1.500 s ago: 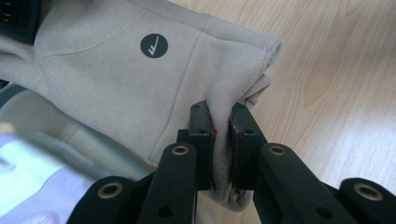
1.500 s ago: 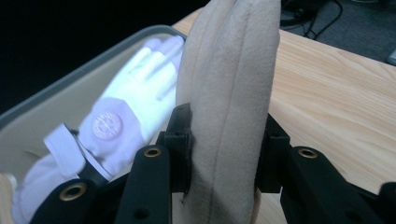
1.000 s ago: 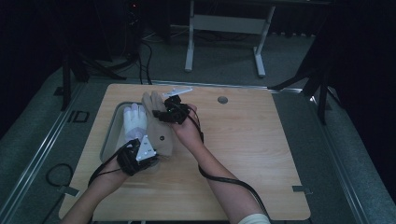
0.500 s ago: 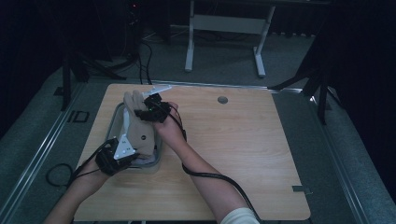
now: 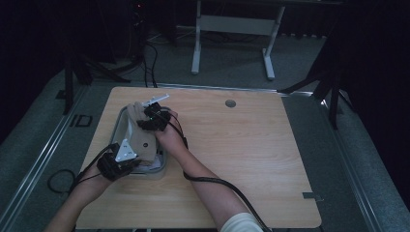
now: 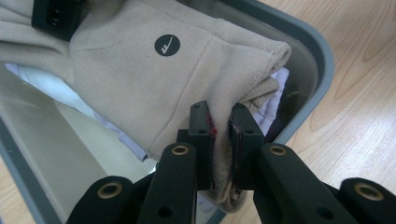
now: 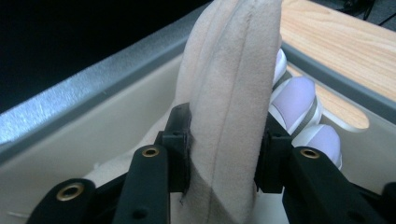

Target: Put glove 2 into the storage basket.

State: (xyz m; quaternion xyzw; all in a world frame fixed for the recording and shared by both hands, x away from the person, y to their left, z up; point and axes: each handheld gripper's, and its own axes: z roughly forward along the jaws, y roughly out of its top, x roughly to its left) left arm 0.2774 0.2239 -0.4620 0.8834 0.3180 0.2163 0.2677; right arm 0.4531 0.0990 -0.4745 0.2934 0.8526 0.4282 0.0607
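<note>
A beige suede glove (image 5: 141, 137) with a round black logo (image 6: 167, 45) hangs over a grey tray (image 5: 117, 128) at the table's left side. My left gripper (image 5: 137, 159) is at the tray's near end. In the left gripper view my left gripper (image 6: 222, 140) is shut on the glove's (image 6: 140, 74) folded edge. My right gripper (image 5: 149, 121) is at the tray's far end. In the right gripper view my right gripper (image 7: 224, 140) is shut on a thick fold of the glove (image 7: 229, 79). Pale lavender-white glove fingers (image 7: 299, 100) lie behind it inside the tray (image 7: 93, 126).
White fabric (image 6: 56, 88) lies under the beige glove in the tray (image 6: 320, 60). The wooden table (image 5: 251, 150) stretches to the right, with a round cable hole (image 5: 230, 103) near its far edge. A white desk frame (image 5: 232, 29) stands on the floor beyond.
Both hands have carried the beige glove leftward and a little down, from beside the tray to over and into it. Both grips on the glove are unchanged.
</note>
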